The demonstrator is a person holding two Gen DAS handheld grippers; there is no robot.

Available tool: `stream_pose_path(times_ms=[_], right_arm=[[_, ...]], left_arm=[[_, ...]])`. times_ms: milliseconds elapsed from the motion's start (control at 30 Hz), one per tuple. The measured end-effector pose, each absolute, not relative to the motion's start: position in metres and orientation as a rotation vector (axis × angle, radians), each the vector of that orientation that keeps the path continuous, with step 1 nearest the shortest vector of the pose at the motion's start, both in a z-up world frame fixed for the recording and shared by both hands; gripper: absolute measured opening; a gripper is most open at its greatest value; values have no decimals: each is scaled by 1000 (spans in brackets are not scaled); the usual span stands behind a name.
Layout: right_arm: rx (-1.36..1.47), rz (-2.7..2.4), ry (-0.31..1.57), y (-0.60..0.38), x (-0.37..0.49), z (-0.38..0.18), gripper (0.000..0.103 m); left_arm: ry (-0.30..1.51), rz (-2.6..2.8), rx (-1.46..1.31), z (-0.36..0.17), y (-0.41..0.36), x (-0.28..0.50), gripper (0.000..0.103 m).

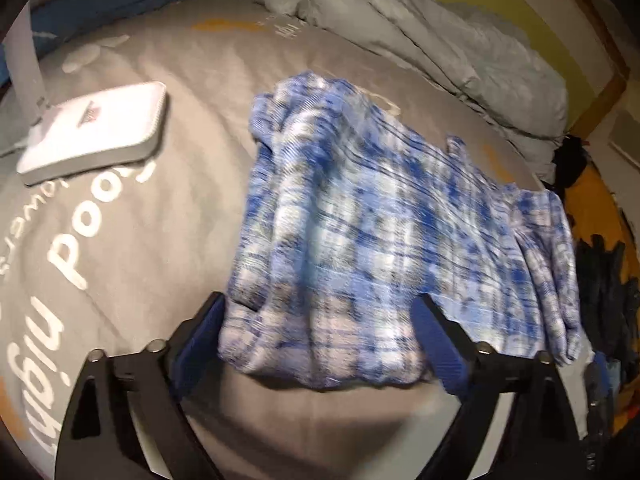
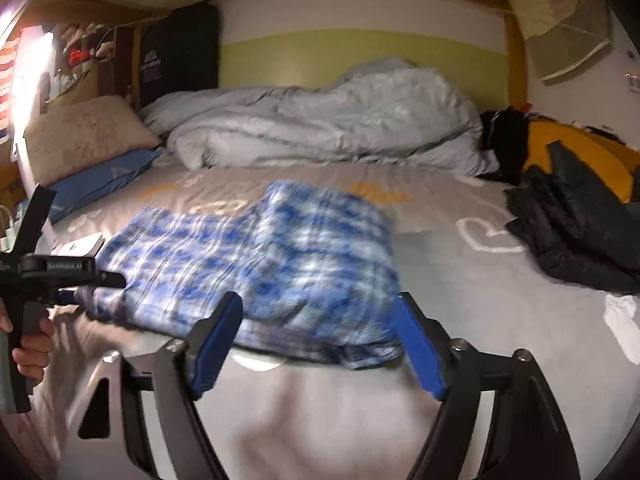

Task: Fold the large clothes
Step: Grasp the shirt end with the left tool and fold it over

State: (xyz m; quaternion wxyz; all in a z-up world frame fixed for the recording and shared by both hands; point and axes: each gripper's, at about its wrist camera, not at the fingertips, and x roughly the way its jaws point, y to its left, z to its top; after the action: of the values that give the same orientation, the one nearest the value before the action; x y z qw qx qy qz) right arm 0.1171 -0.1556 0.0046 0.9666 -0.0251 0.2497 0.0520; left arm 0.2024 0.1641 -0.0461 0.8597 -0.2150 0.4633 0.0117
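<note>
A blue and white plaid garment (image 1: 360,220) lies bunched and partly folded on the grey bed cover (image 1: 160,240). My left gripper (image 1: 320,300) is open, its blue-padded fingers (image 1: 200,336) on either side of the garment's near edge. In the right wrist view the garment (image 2: 260,256) lies in the middle of the bed. My right gripper (image 2: 318,300) is open, its fingers (image 2: 418,356) straddling the garment's near right corner. The left gripper (image 2: 80,280) shows at the garment's left end, held by a hand.
A white flat box (image 1: 96,132) with a cable lies on the cover to the left. A rumpled grey duvet (image 2: 320,124) lies along the back. Pillows (image 2: 84,140) sit at the far left. Dark clothes (image 2: 576,224) and a yellow item lie at the right.
</note>
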Motion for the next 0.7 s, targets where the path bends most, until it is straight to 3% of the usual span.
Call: stream_pose_path(times_ms=[133, 233, 300, 367, 700], right_arm=[[-33, 91, 514, -162, 123, 2, 81], [1, 80, 533, -165, 135, -5, 89], [-4, 88, 581, -160, 149, -14, 89], [3, 93, 611, -154, 161, -22, 90], [-3, 125, 634, -150, 168, -25, 94]], left_arm=[[966, 39, -433, -48, 168, 207, 81], [924, 81, -378, -48, 165, 210, 52], [920, 77, -367, -46, 165, 212, 45], [891, 75, -379, -40, 167, 210, 19], [615, -68, -258, 41, 124, 182, 11]])
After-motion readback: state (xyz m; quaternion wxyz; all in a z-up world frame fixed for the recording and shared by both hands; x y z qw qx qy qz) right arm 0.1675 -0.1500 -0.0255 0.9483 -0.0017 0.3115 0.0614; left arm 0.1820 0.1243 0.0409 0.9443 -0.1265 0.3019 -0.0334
